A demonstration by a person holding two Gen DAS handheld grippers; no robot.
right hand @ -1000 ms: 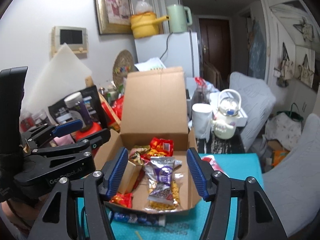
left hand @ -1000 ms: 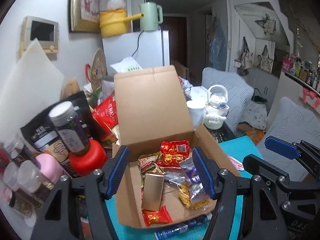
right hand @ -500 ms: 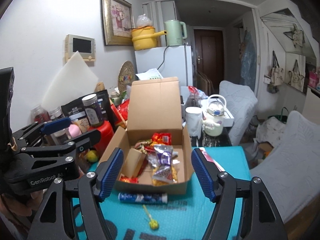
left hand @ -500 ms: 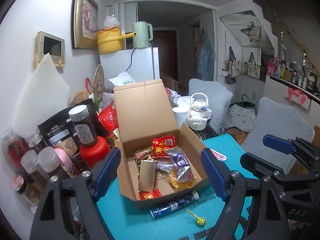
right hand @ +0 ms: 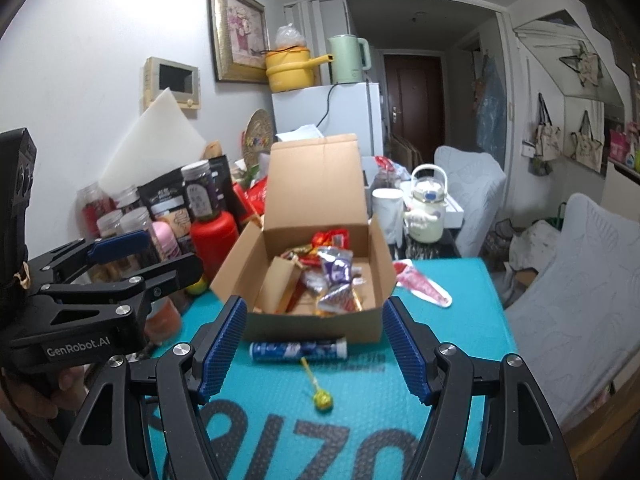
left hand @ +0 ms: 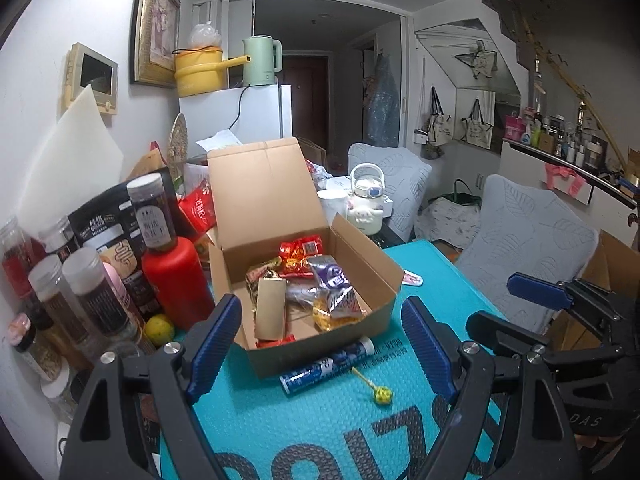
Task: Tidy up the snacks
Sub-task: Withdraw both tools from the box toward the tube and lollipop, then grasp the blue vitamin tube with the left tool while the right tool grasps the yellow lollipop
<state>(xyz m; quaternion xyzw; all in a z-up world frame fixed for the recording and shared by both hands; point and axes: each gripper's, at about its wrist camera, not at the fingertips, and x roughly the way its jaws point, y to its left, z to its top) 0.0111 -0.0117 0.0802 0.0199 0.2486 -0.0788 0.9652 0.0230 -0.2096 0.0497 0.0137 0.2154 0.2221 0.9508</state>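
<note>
While both grippers hang above the teal mat [left hand: 340, 420], left gripper [left hand: 320, 344] and right gripper [right hand: 314, 346] stand apart, empty. Beyond lie a lollipop [right hand: 322, 399] and blue tube [right hand: 298, 350]. Farther back, the cardboard box [right hand: 320, 322] holds snack packets [left hand: 316, 280].

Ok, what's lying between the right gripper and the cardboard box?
In the right wrist view, a blue tube and a yellow lollipop lie between the right gripper and the cardboard box.

Teal mat [left hand: 432, 280]: open cardboard box [left hand: 372, 280], blue tube [left hand: 328, 366], yellow lollipop [left hand: 382, 395].
</note>
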